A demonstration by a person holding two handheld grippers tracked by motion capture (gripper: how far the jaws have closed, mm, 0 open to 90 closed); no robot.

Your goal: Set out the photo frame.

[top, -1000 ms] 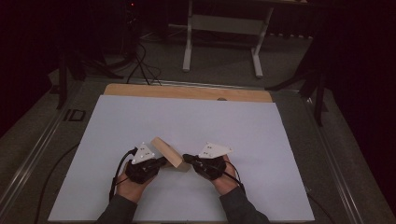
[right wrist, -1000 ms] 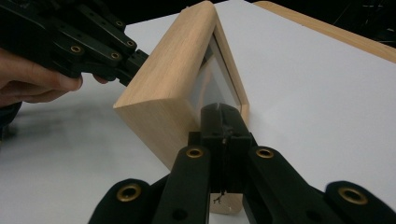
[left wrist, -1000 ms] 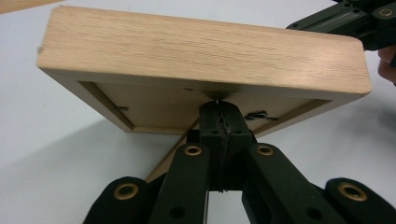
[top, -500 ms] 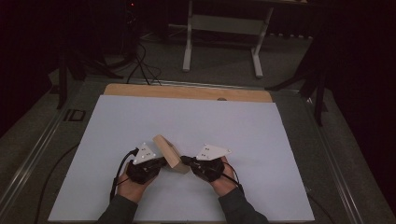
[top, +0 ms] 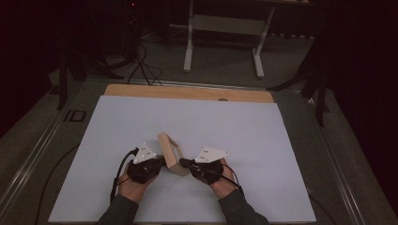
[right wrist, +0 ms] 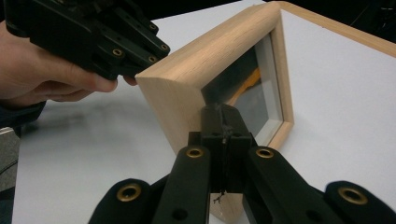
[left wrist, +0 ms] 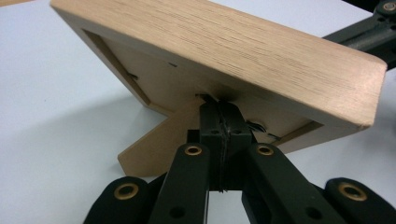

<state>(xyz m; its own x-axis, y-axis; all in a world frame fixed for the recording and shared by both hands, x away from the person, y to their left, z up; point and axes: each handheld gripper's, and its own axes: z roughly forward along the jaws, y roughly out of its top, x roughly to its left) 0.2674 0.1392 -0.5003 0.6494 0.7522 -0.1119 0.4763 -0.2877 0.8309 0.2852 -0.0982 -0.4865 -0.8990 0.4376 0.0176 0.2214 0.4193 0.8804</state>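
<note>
On the near middle of the white desk (top: 281, 140) a wooden picture frame (top: 170, 153) stands tilted on its fold-out back leg (left wrist: 154, 144), so the propping-up looks largely done; what seems left is to steady it and let go; the left gripper (top: 158, 162) presses its clenched fingers (left wrist: 219, 123) against the frame's back, holding nothing; the right gripper (top: 184, 162) meets the front edge by the glass (right wrist: 261, 100), its fingers (right wrist: 223, 128) likewise closed tight on nothing.
</note>
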